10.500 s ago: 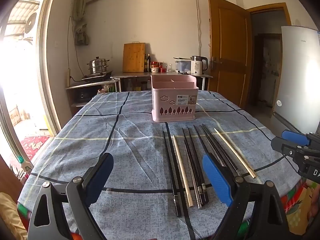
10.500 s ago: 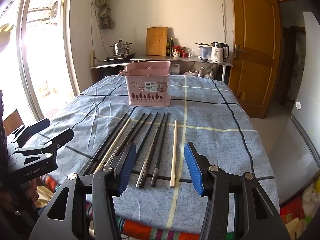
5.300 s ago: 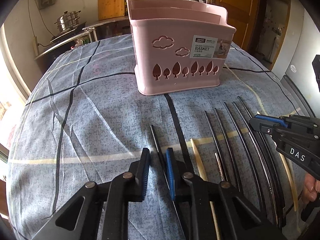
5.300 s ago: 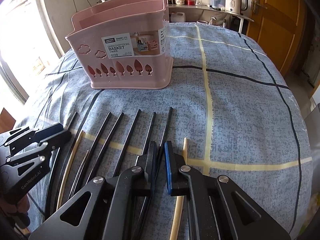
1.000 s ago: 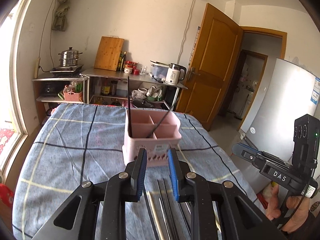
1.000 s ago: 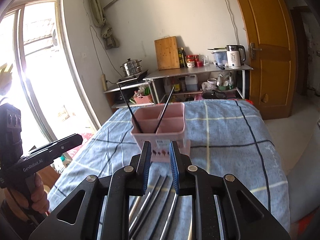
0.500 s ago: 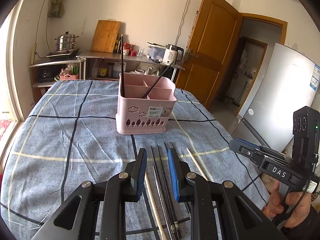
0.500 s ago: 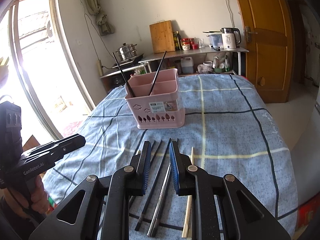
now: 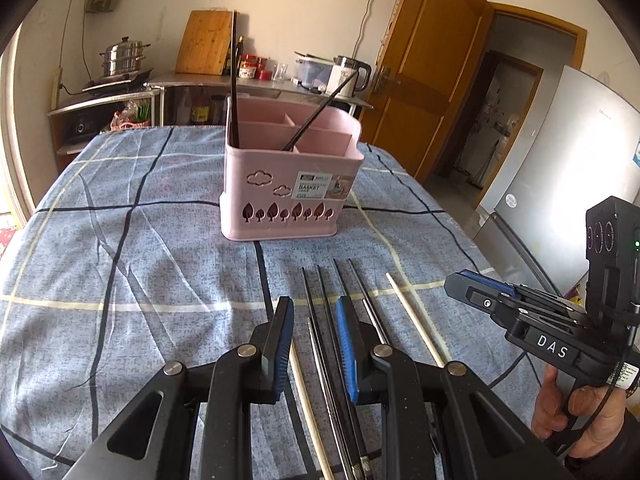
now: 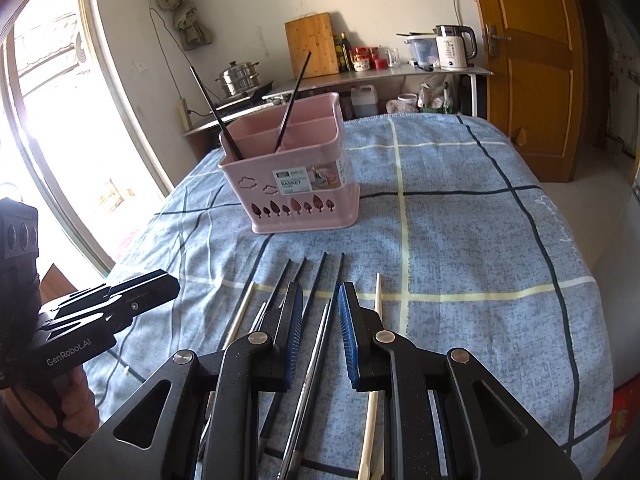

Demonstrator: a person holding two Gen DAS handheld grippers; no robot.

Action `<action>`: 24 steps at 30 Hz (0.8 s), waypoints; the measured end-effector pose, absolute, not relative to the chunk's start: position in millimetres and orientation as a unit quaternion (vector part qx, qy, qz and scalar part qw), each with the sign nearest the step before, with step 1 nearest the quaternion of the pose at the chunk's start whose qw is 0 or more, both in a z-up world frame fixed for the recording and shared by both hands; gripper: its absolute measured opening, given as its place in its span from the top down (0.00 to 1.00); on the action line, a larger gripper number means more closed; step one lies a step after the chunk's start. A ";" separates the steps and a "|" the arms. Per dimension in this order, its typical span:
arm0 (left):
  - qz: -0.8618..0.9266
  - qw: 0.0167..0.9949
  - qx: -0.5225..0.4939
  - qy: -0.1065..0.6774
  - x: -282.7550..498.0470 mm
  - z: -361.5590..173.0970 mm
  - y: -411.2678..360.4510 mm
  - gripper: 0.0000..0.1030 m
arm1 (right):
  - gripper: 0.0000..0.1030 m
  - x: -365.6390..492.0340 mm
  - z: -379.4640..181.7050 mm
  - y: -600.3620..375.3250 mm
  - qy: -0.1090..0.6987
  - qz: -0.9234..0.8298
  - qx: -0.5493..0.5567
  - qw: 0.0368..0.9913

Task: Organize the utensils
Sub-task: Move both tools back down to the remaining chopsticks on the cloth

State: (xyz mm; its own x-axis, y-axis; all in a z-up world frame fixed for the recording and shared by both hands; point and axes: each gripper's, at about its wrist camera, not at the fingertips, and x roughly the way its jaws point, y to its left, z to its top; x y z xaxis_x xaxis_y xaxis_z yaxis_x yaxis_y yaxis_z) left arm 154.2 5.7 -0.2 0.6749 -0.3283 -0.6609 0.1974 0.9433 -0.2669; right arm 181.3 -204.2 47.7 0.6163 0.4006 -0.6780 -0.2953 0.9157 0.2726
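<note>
A pink chopstick basket (image 9: 290, 196) stands mid-table; it also shows in the right wrist view (image 10: 294, 186). One black chopstick (image 9: 233, 76) stands in its left compartment, and another (image 9: 320, 110) leans in the right one. Several black, metal and pale wooden chopsticks (image 9: 344, 312) lie in a row in front of it, also in the right wrist view (image 10: 316, 312). My left gripper (image 9: 314, 308) hovers above the row, slightly open and empty. My right gripper (image 10: 320, 304) hovers above the row too, slightly open and empty.
The table has a blue checked cloth (image 9: 132, 248). A counter (image 9: 256, 80) with a kettle, pot and cutting board stands behind. A wooden door (image 9: 432, 80) and a fridge (image 9: 572, 160) are at the right. A bright window (image 10: 48, 140) is at the left.
Both grippers have come down and nearer to the row of chopsticks on the cloth. The two black chopsticks stay in the basket.
</note>
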 end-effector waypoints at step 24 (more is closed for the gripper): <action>-0.148 0.866 -0.082 0.470 243.9 -70.0 -15.7 0.79 | 0.90 262.8 -24.3 -168.8 0.488 0.183 0.038 0.852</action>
